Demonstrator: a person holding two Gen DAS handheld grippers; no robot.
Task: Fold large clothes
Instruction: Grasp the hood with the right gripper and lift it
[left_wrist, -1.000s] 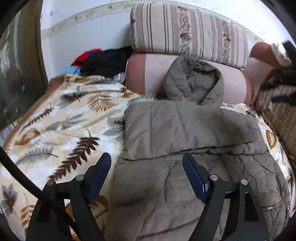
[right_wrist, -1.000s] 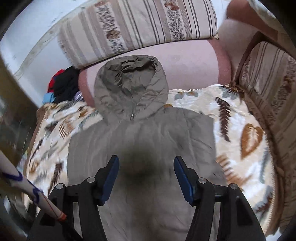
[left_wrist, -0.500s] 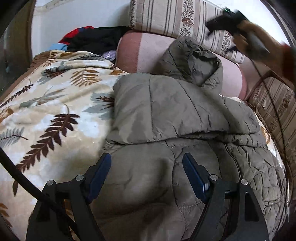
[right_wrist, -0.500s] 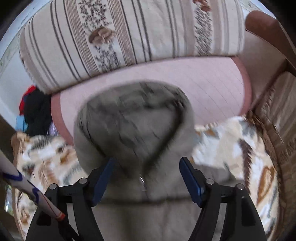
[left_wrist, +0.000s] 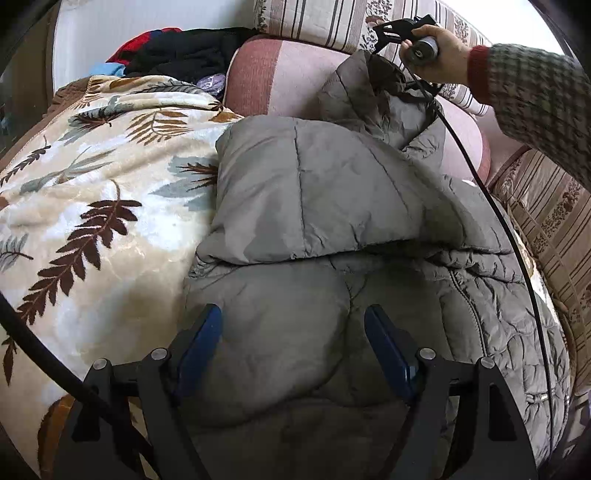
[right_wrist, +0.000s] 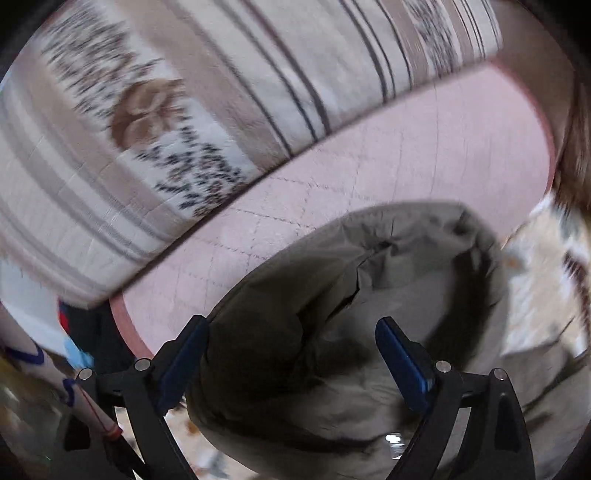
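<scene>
A grey-olive quilted hooded jacket (left_wrist: 332, 206) lies on a leaf-patterned blanket (left_wrist: 92, 206), one sleeve folded across its body. My left gripper (left_wrist: 293, 343) is open and empty, low over the jacket's lower body. My right gripper (right_wrist: 291, 354) is open, its jaws on either side of the hood (right_wrist: 369, 295), which leans on the pink bolster (right_wrist: 369, 155). In the left wrist view the right gripper (left_wrist: 402, 27) is held by a hand at the hood's top (left_wrist: 354, 85).
A striped back cushion (left_wrist: 332, 18) stands above the pink bolster (left_wrist: 288, 70). A pile of dark and red clothes (left_wrist: 177, 55) lies at the back left. A striped sofa arm (left_wrist: 546, 206) borders the right. A black cable (left_wrist: 491, 206) crosses the jacket.
My right gripper has moved forward from over the jacket's body to the hood. My left gripper has come lower and closer to the jacket's lower body. Both stayed open.
</scene>
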